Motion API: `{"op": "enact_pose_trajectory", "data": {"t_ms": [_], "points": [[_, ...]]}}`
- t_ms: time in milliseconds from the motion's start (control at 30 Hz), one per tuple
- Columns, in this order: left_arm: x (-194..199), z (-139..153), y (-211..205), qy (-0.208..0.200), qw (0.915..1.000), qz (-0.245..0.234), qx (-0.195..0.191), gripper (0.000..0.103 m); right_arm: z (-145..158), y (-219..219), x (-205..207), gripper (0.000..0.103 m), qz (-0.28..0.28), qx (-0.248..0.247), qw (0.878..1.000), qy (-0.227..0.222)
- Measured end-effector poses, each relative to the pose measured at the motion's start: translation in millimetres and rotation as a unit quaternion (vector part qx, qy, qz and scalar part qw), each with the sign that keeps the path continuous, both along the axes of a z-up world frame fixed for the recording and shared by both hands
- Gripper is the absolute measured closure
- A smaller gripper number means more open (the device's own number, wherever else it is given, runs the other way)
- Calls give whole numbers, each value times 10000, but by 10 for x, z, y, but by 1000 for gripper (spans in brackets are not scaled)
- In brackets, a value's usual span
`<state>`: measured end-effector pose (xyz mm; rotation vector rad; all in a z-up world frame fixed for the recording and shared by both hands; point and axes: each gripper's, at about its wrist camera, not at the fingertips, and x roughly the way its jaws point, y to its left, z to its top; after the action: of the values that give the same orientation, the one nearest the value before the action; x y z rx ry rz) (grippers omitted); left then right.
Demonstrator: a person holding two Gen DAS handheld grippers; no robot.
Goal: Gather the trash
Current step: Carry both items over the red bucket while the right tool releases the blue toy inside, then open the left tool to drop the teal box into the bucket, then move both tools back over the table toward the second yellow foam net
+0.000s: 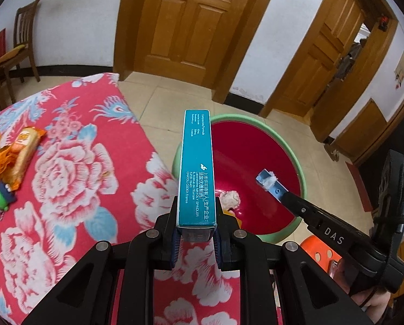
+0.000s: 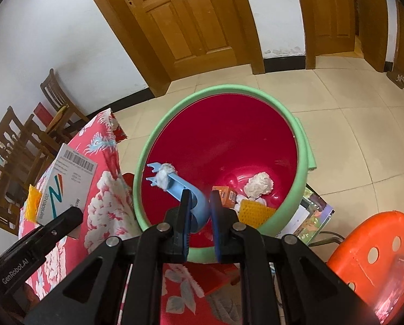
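Note:
My left gripper (image 1: 196,239) is shut on a teal medicine box (image 1: 196,168), held upright at the table edge just short of the bin; the box also shows in the right wrist view (image 2: 66,187). My right gripper (image 2: 199,216) is shut on a light blue plastic piece (image 2: 181,187) with white fluff stuck near its tip, held over the bin; the piece shows in the left wrist view (image 1: 269,182). The bin (image 2: 301,168) is red inside with a green rim and stands on the floor; it holds a crumpled tissue (image 2: 258,184), an orange pack and a yellow mesh piece.
The table wears a red floral cloth (image 1: 66,178). Snack wrappers (image 1: 23,149) and a small green-and-blue toy (image 1: 2,193) lie at its left. An orange stool (image 2: 375,254) stands right of the bin. Wooden chairs (image 2: 20,146) stand by the wall.

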<state>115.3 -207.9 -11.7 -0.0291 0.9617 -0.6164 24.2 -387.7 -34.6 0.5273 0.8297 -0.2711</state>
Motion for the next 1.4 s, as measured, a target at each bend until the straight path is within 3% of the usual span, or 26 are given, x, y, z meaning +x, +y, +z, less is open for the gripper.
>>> {"op": "enact_pose_trajectory", "data": {"t_ms": [667, 700, 767, 833, 1167, 1400], "points": [[75, -107, -476, -48, 9990, -356, 270, 83, 57, -234, -117, 77, -314, 239, 9991, -170], [77, -113, -493, -51, 9989, -365, 289, 82, 62, -239, -127, 76, -334, 241, 9990, -180], [88, -122, -518, -25, 9989, -370, 290, 70, 62, -253, -133, 76, -359, 258, 9989, -185], [89, -116, -513, -70, 9990, -322, 301, 50, 62, -275, -139, 75, -380, 278, 9987, -194], [104, -43, -331, -138, 9995, -49, 272, 49, 100, -241, -165, 72, -382, 276, 9986, -235], [91, 70, -127, -253, 9994, 132, 208, 49, 155, -134, -173, 61, -276, 294, 9987, -298]]}}
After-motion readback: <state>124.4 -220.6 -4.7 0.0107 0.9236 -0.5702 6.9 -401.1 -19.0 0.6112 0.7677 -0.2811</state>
